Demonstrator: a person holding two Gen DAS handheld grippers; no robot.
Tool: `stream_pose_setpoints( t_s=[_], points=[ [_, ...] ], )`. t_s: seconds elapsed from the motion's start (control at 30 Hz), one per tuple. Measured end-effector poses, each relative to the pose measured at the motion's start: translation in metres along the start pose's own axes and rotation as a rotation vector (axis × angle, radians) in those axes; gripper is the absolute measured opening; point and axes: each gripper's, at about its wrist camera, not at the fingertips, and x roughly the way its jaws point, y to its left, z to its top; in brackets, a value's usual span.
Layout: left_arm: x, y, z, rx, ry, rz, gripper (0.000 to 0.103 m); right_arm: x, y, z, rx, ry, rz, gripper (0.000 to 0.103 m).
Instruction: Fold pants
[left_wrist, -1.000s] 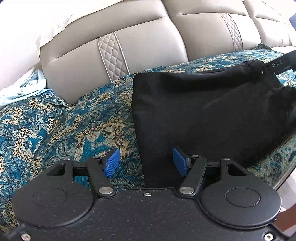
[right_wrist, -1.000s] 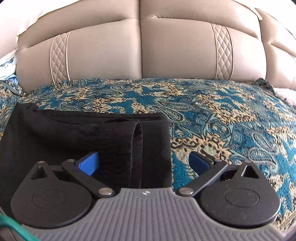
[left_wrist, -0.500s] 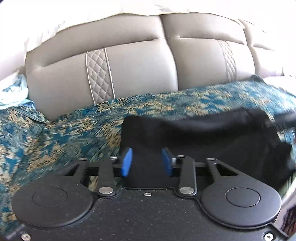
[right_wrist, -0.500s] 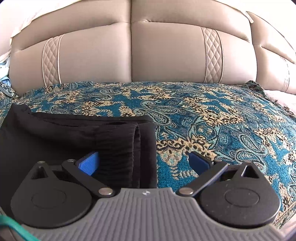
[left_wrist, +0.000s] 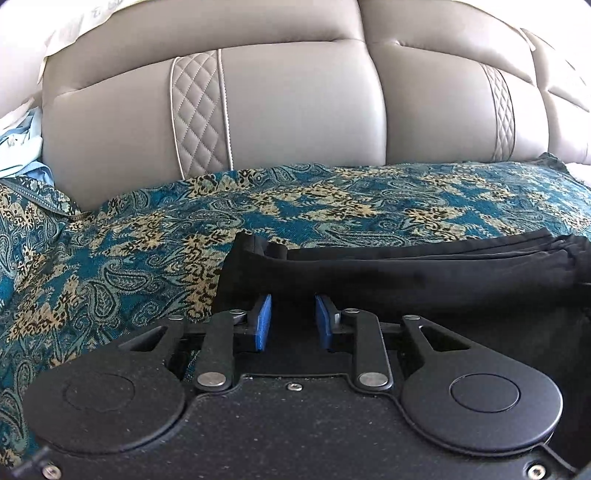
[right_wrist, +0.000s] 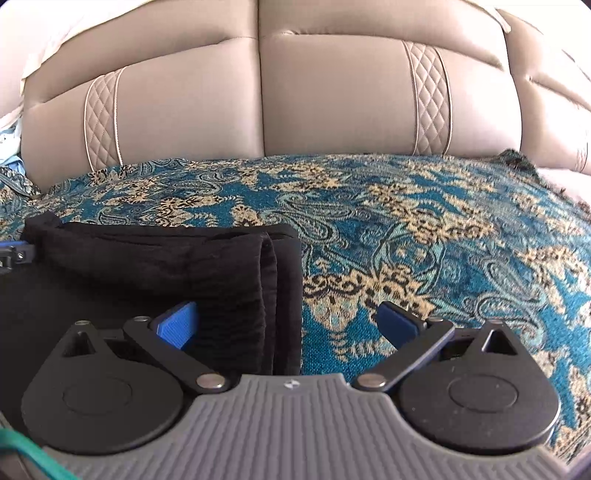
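The black pants (left_wrist: 406, 280) lie folded in layers on the patterned bedspread (left_wrist: 129, 258). My left gripper (left_wrist: 291, 325) has its blue pads drawn close together, with black cloth at the pants' left end filling the gap between them. In the right wrist view the pants (right_wrist: 166, 266) show stacked fold edges at their right end. My right gripper (right_wrist: 288, 325) stands open astride that end, its left pad (right_wrist: 177, 325) over the cloth and its right pad over the bedspread. The tip of the left gripper (right_wrist: 11, 254) shows at the far left of that view.
A padded beige headboard (left_wrist: 295, 110) rises right behind the bed. The teal and gold bedspread (right_wrist: 443, 240) stretches to the right of the pants. A light blue cloth (left_wrist: 18, 155) lies bunched at the far left by the headboard.
The left gripper's jaws narrowed from wide apart onto the pants' left end and moved across the bed with it. The cloth now lies lower and in layers. The right gripper stayed put.
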Motion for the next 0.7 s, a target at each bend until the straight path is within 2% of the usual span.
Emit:
stream_pose_setpoints(
  t_s=[0.13,0.2,0.23,0.37,0.53,0.6,0.7],
  points=[
    [-0.001,-0.002,0.001,0.011,-0.003,0.014,0.029,0.003,-0.004,-0.001,0.007,0.01,0.024,0.103],
    [-0.007,0.001,0.002,0.013,-0.009,0.029,0.042,0.006,-0.008,0.0,0.019,0.021,0.05,0.102],
    [-0.012,0.004,0.003,0.005,-0.02,0.025,0.043,0.007,-0.012,0.0,0.028,0.025,0.072,0.101],
    [-0.028,0.033,0.003,-0.077,-0.02,-0.043,0.046,0.007,-0.016,-0.001,-0.002,0.01,0.138,0.094],
    [-0.021,0.066,-0.001,-0.159,0.105,-0.177,0.045,0.006,-0.019,-0.003,0.0,-0.016,0.205,0.081],
    [-0.016,0.072,-0.005,-0.184,0.136,-0.213,0.045,0.005,-0.02,-0.004,0.016,-0.023,0.236,0.072],
    [-0.01,0.078,-0.007,-0.217,0.125,-0.247,0.045,0.004,-0.02,-0.005,0.044,-0.029,0.278,0.062]
  ],
)
